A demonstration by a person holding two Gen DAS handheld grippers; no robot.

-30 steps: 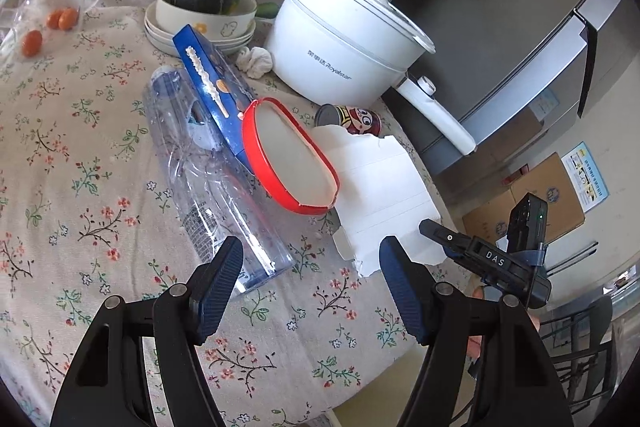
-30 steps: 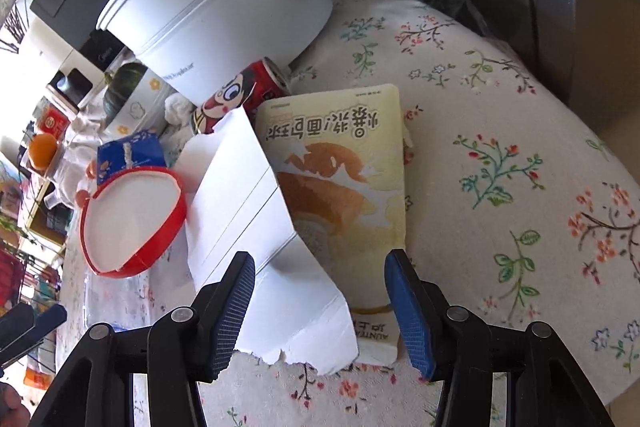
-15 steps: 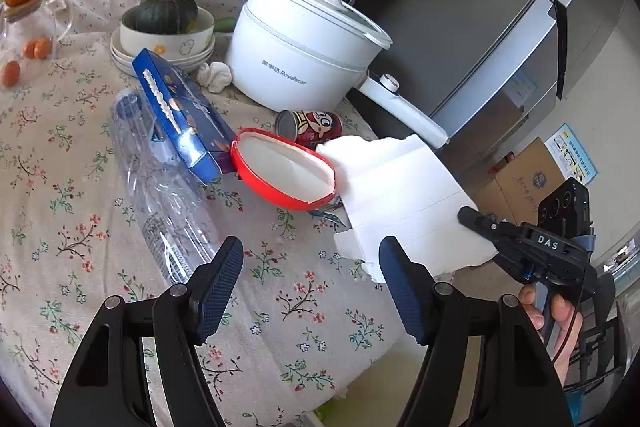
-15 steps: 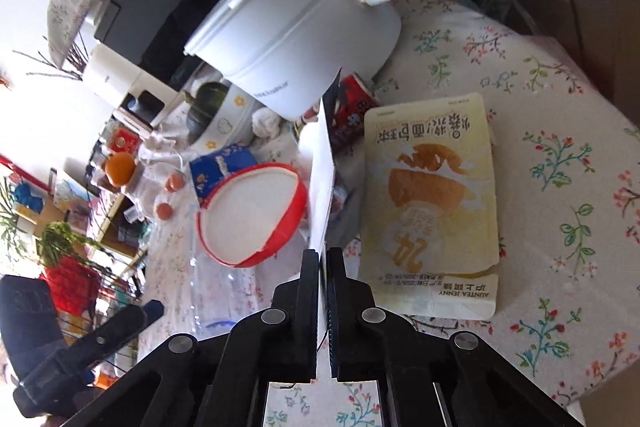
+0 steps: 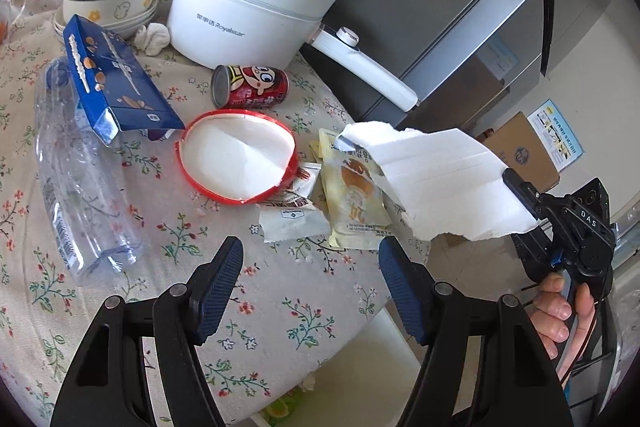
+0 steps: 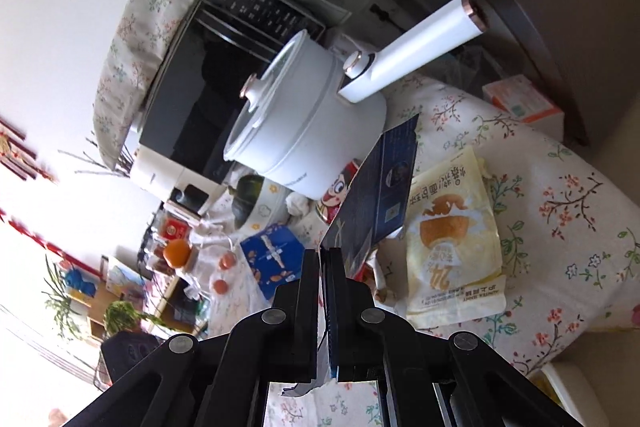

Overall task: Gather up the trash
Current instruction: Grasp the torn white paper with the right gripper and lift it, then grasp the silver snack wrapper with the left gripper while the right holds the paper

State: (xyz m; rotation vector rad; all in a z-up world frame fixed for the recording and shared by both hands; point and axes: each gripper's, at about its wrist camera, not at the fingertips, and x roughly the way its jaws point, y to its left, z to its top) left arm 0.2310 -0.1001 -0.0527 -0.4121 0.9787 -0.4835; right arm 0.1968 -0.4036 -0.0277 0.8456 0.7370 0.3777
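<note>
Cardboard (image 5: 440, 179), torn and white on one face, dark blue on the other, now hangs in the air off the table's edge, pinched at one end by your right gripper (image 6: 325, 255), whose jaws are pressed together on it. A second ago those jaws stood spread around the sheet as it lay flat on the floral tablecloth (image 5: 280, 315); half a second ago they had already clamped it. You have since lifted it, and that has bared the yellow bread wrapper (image 5: 352, 195) underneath, along with a small white sachet (image 5: 292, 223) beside the red-rimmed lid (image 5: 236, 159).

Your left gripper (image 5: 310, 287) hovers over the near part of the table with its jaws spread and nothing between them, the same width as before; it has drifted so the red can (image 5: 250, 87) lying on its side and the white electric pot (image 5: 248, 7) sit more centrally in its view. The blue carton (image 5: 116, 79) leans on the clear plastic bottle (image 5: 76, 179), both unmoved. Your hand (image 5: 564, 311) shows under the right gripper.
</note>
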